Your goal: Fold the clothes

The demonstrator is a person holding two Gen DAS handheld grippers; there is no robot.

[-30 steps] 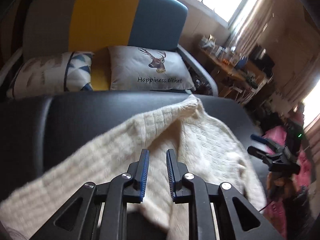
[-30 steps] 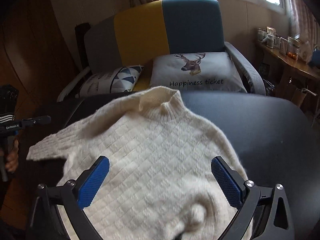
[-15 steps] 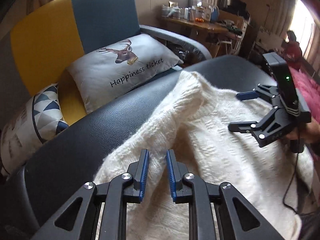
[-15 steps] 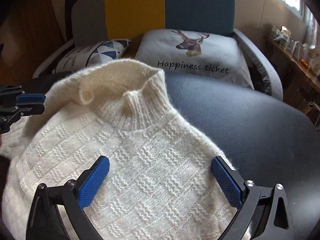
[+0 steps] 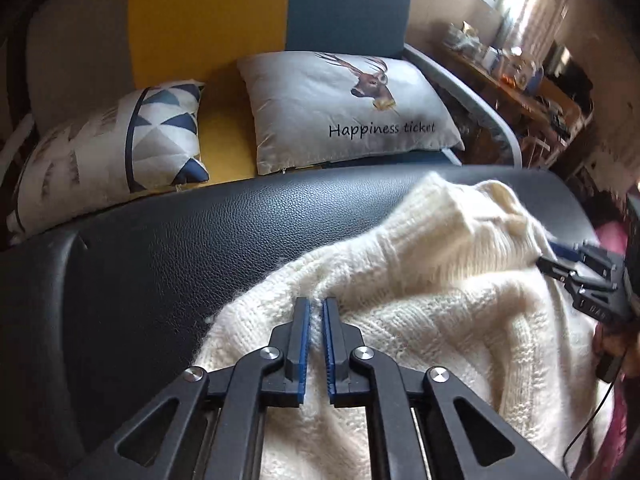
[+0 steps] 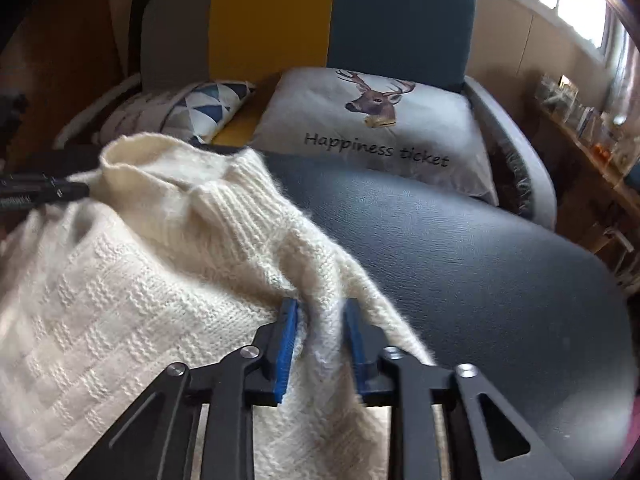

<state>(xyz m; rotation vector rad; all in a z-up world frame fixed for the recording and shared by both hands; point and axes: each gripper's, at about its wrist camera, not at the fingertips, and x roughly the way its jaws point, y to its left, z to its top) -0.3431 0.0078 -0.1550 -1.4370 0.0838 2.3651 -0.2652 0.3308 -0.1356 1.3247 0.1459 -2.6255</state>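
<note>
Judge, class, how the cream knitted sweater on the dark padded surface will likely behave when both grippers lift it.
The sweater will probably flop and sag: it already drapes in soft folds. Its fuzzy, chunky knit looks grippy, so the left gripper and right gripper, each pinching a bunched ridge, seem unlikely to slip. The smooth leather-like surface should let trailing parts slide easily.

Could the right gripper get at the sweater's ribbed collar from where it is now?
Probably not yet: the right gripper is shut on a bunched fold of the cream sweater, so it would have to let go first. Otherwise the collar lies ahead with nothing between.
</note>
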